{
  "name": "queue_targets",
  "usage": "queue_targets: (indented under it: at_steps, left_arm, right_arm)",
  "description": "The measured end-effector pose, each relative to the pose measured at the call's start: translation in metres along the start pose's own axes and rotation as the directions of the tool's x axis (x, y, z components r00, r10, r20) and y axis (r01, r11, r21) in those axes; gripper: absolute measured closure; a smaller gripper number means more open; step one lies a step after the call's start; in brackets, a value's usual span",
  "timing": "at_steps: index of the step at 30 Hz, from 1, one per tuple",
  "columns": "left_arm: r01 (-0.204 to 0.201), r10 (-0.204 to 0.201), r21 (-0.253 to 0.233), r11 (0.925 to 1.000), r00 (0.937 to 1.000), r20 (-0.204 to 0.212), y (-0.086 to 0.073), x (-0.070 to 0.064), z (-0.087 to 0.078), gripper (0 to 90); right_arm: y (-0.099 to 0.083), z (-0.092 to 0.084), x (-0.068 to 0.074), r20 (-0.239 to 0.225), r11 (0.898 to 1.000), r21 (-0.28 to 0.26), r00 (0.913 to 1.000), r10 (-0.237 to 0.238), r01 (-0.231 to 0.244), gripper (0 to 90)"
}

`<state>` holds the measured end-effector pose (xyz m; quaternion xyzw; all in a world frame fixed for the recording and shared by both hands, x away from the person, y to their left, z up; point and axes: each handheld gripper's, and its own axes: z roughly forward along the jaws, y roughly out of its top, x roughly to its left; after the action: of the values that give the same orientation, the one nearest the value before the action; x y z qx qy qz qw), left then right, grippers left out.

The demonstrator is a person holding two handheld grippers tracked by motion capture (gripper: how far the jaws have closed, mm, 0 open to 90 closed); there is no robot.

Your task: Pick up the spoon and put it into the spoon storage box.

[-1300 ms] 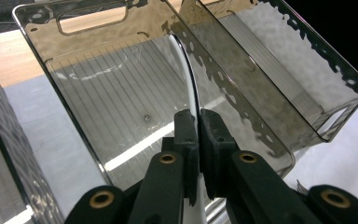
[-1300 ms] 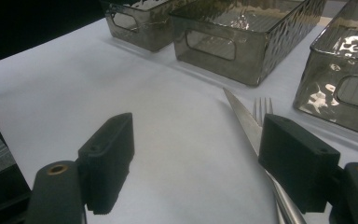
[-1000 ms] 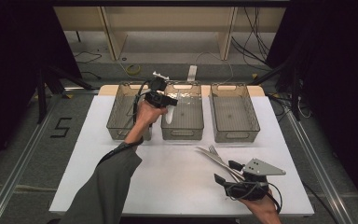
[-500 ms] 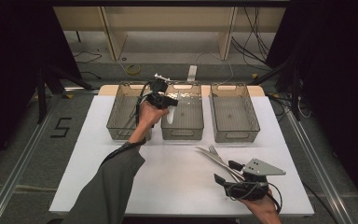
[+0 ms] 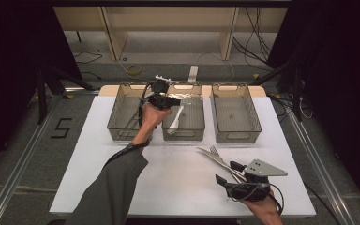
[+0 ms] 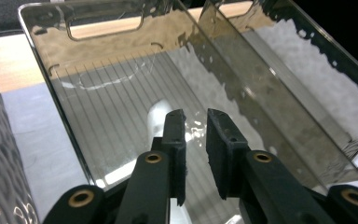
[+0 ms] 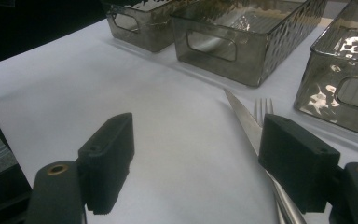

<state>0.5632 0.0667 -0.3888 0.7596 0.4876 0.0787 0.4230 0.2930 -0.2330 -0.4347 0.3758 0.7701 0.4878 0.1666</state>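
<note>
My left gripper hangs over the middle smoky clear bin. Its jaws have just been opening and now stand a little apart with nothing between them. In the left gripper view, the left gripper points down at the bin's ribbed floor, where a white spoon lies below the jaws. That white spoon rests slantwise in the middle bin. My right gripper sits open near the table's front right, beside a metal knife and fork. In the right gripper view, the knife and fork lie by the right jaw.
A left bin and a right bin flank the middle one along the far side of the white table. Shelving and cables stand behind the table. Dark floor surrounds it.
The left gripper's jaws have parted and the white spoon now lies lower in the middle bin. The right gripper has not moved.
</note>
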Motion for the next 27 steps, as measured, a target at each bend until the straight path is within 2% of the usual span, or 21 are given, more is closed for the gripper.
queue_targets:
  at_steps: [8,11,13,18,20,22,27]
  left_arm:
    - [0.002,-0.003,0.015,0.9999,0.9988,0.048,0.002,-0.002,-0.010,59.1]
    - [-0.013,0.012,0.016,0.9998,0.9974,0.071,0.003,-0.004,-0.020,53.3]
    - [-0.007,0.006,0.011,0.9999,0.9965,0.083,0.001,-0.006,-0.026,48.3]
    - [-0.031,0.029,0.017,0.9994,0.9929,0.115,-0.009,-0.008,-0.042,41.2]
    - [-0.039,0.037,0.020,0.9990,0.9933,0.110,-0.013,-0.007,-0.046,38.0]
    - [-0.032,0.030,0.012,0.9994,0.9916,0.125,-0.019,-0.005,-0.052,34.9]
    - [-0.061,0.061,-0.001,0.9981,0.9898,0.129,-0.033,-0.001,-0.067,29.6]
  right_arm:
    - [0.000,0.000,0.000,0.001,1.000,-0.001,1.0000,-0.001,0.001,27.2]
    - [0.000,0.000,0.000,0.003,1.000,0.000,1.0000,0.001,-0.001,27.2]
    - [0.000,0.000,-0.001,0.004,1.000,0.001,1.0000,0.002,-0.002,27.2]
    - [0.000,0.000,-0.001,0.007,1.000,0.002,1.0000,0.004,-0.004,27.2]
    - [0.000,0.001,-0.001,0.008,1.000,0.003,1.0000,0.005,-0.005,27.2]
    - [0.000,0.001,-0.001,0.007,1.000,0.000,1.0000,0.004,-0.004,27.2]
    - [0.000,0.001,-0.001,0.009,1.000,0.003,1.0000,0.000,0.000,27.2]
